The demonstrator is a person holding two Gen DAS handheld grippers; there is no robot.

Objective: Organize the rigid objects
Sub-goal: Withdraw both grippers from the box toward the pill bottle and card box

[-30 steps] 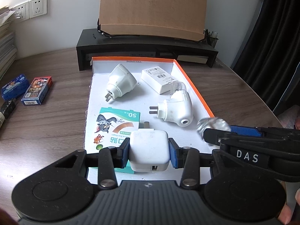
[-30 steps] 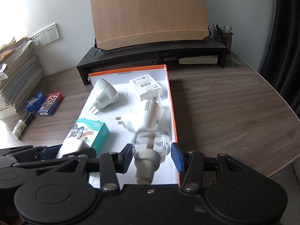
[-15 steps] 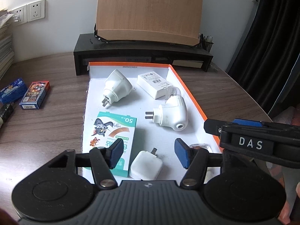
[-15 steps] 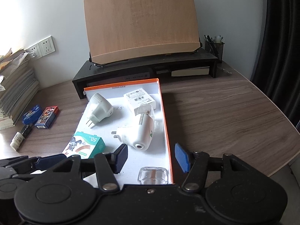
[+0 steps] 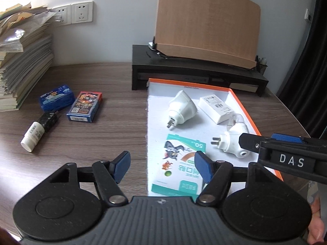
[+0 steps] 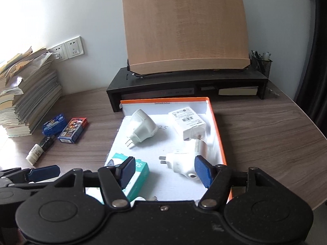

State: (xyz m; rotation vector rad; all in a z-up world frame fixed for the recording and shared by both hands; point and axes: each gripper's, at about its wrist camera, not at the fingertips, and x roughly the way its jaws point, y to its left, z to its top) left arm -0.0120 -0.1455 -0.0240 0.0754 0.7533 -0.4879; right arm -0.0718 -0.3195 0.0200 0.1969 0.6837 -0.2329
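Over the orange-rimmed tray (image 5: 248, 110), my left gripper (image 5: 161, 166) and right gripper (image 6: 164, 170) gape wide, empty.
Bare desk (image 5: 114, 126) lies left; the tray's near edge seems hidden.

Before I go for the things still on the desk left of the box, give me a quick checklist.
1. Left gripper open, nothing held: ok.
2. Right gripper open, nothing held: ok.
3. Blue pack, red card box and marker lie in the box: not ok, all still on the desk.
4. Path from left gripper to the marker unblocked: ok.
5. Spare floor inside the box: ok, bare patch between the plugs.
6. Items just released near the box's front edge: cannot tell, hidden by the grippers.
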